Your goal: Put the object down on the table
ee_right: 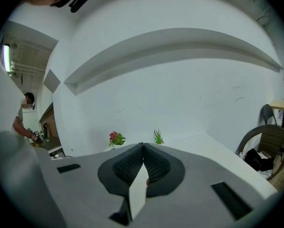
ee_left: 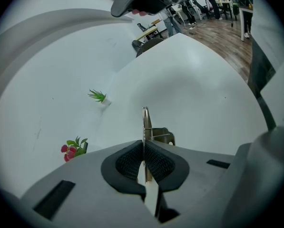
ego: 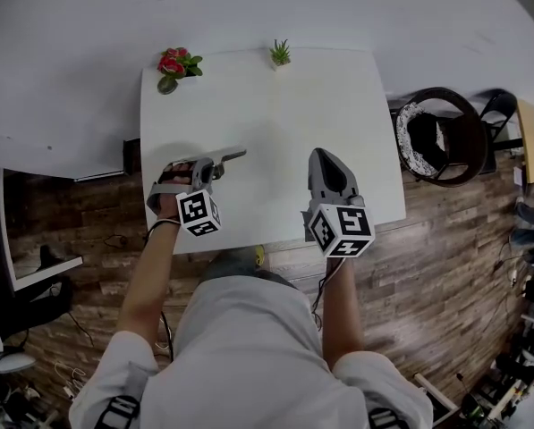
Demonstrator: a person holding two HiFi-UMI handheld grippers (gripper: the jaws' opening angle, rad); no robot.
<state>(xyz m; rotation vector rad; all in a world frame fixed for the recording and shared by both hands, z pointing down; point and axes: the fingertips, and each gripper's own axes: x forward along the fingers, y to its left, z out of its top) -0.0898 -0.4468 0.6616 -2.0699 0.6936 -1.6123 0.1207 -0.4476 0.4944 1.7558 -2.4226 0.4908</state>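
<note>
Jaws on the left gripper [ee_left: 144, 148]: pressed together on a thin metal piece [ee_left: 145, 122], pads flat against both its faces. Jaws on the right gripper [ee_right: 142, 151]: pad to pad, nothing between.

Sticks out ahead of the left pads, edge-on along the gripper's own line, with a small bracket on one side; hard to say what kind of tool. In the head view, shows as a slim grey strip, the same metal piece [ego: 232, 156], running from the left gripper [ego: 215, 162] to the right and slightly away over the white table [ego: 320, 105]. Long axis close to level with the tabletop. No telling whether touching the surface or just above it; looks near.

Rests wholly with the left hand [ego: 173, 190]. Right gripper [ego: 323, 156] well apart to the right, over the near part of the table, no share in the hold.

For the coming move, probably: lower until flat, ease the left jaws apart, draw back along the long axis toward the body. Plenty of bare table ahead; red flowers [ego: 175, 63] and small green plant [ego: 281, 54] at the far edge, well apart. Possible snag: thin strip clinging to a pad or tipping on edge at release.
</note>
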